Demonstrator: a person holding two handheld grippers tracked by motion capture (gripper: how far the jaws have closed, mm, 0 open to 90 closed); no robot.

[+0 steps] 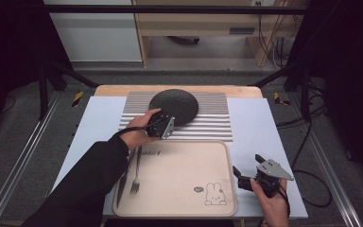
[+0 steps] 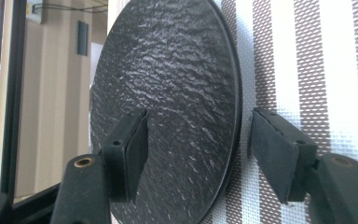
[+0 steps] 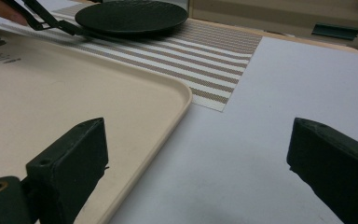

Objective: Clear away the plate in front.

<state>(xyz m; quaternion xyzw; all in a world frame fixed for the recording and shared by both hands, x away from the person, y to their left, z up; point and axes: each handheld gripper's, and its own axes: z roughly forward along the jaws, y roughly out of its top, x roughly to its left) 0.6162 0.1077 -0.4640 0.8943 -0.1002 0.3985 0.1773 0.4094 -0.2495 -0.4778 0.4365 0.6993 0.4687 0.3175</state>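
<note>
Left claw [image 2: 193, 154] straddles the rim of the round black textured plate [image 2: 168, 93], jaws agape; next, judged: close. Right claw [image 1: 246, 178] waits wide, empty, beside the beige tray [image 1: 179, 208].

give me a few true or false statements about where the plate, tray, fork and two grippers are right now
1. The black plate lies on the striped mat. True.
2. The left gripper is shut. False: its jaws are spread, straddling the plate's rim.
3. A fork lies in the beige tray. True.
4. The right gripper holds the tray. False: it is open, beside the tray's right edge.
5. The tray sits on the striped mat. False: it sits nearer the person, in front of the mat.
</note>
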